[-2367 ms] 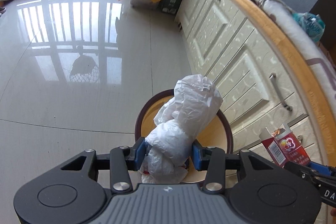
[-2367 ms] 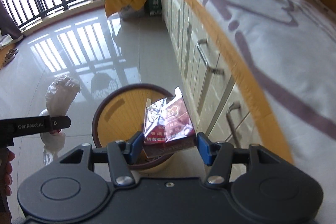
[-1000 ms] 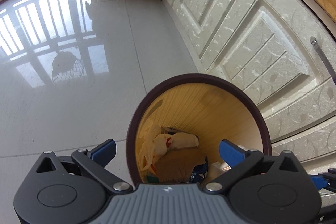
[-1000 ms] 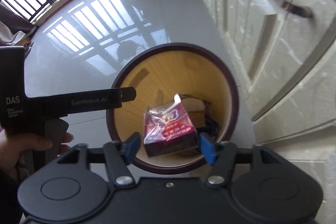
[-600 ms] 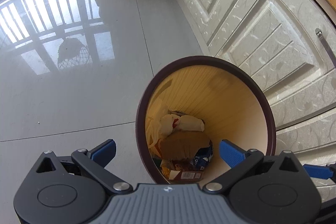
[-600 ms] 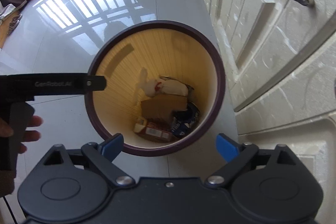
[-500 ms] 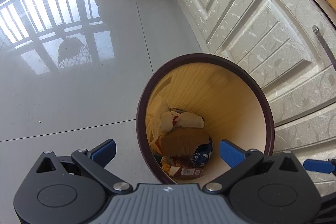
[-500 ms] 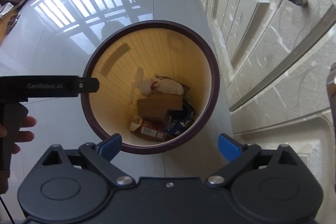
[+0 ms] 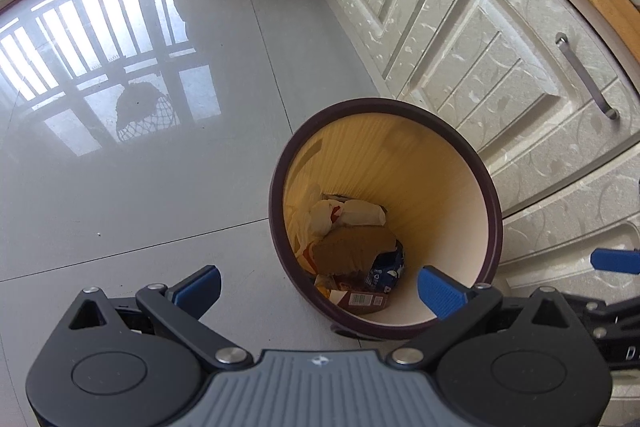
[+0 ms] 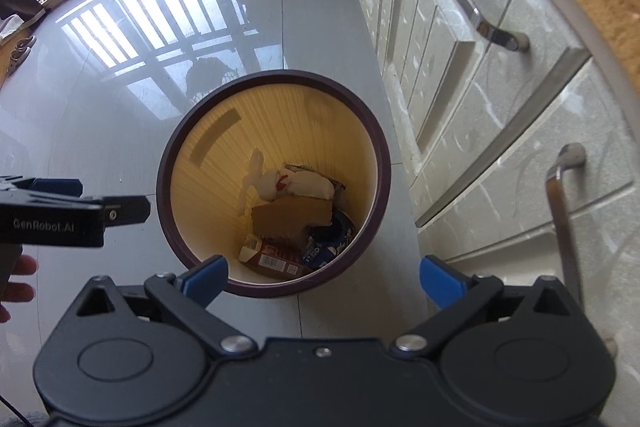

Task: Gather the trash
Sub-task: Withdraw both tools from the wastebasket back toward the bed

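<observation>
Shiny floor (image 10: 120,75) holds the bin (image 10: 372,151) beside the cupboards (image 10: 500,99). Red box (image 10: 276,261) and white bag (image 10: 308,185) lie inside. Left tongs (image 9: 318,289) spread, empty; right tongs (image 10: 324,277) just opened, empty. Best lift both straight up, clear of the rim.

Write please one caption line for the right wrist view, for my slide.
Open right gripper above the round dark-rimmed yellow waste bin, the red carton lying among the trash inside.

Glossy grey tile floor (image 9: 152,187) – railing reflections; cream embossed cabinets (image 9: 472,67) – metal handles (image 10: 476,3).
</observation>
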`<move>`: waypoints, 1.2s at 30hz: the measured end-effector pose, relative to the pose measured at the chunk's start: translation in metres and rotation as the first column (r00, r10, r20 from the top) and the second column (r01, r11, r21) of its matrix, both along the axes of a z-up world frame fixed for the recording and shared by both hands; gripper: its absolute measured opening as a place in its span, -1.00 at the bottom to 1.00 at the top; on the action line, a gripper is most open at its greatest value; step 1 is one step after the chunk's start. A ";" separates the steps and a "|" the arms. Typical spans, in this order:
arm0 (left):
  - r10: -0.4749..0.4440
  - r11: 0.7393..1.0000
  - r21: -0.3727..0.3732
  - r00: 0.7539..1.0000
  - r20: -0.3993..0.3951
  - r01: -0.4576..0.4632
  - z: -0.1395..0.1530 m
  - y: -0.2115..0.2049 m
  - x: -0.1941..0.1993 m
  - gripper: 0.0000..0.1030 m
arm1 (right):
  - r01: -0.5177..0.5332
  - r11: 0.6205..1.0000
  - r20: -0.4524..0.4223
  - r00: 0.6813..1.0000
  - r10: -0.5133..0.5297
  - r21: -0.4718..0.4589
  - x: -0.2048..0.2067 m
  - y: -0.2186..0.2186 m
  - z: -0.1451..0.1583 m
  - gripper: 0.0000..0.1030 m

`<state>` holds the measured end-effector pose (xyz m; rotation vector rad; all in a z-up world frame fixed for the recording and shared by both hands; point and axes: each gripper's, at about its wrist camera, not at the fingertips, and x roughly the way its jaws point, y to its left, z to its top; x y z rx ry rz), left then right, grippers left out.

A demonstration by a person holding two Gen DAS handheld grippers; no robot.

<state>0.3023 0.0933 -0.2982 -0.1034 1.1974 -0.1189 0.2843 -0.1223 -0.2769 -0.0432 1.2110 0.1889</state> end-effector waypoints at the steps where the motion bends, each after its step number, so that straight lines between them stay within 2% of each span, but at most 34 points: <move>1: -0.003 1.000 0.003 1.000 0.002 0.003 0.003 0.000 -0.003 1.00 | 0.003 1.000 0.006 1.000 -0.003 -0.003 -0.002 -0.001 0.003 1.00; 8: -0.009 1.000 0.016 1.000 0.014 0.009 0.023 0.002 -0.022 1.00 | 0.022 1.000 0.040 0.999 -0.022 -0.003 -0.011 -0.007 0.018 1.00; 17: -0.002 1.000 0.012 0.997 0.072 0.001 0.061 0.004 -0.047 1.00 | 0.017 1.000 0.090 0.996 -0.016 -0.006 -0.028 -0.007 0.042 1.00; 27: 0.030 0.999 0.005 0.988 0.151 -0.031 0.100 0.009 -0.076 1.00 | -0.001 1.000 0.188 0.982 0.006 -0.026 -0.050 -0.002 0.083 1.00; 36: 0.035 0.999 -0.009 0.972 0.234 -0.034 0.132 0.001 -0.096 1.00 | 0.005 1.000 0.290 0.957 0.000 -0.018 -0.074 -0.010 0.126 1.00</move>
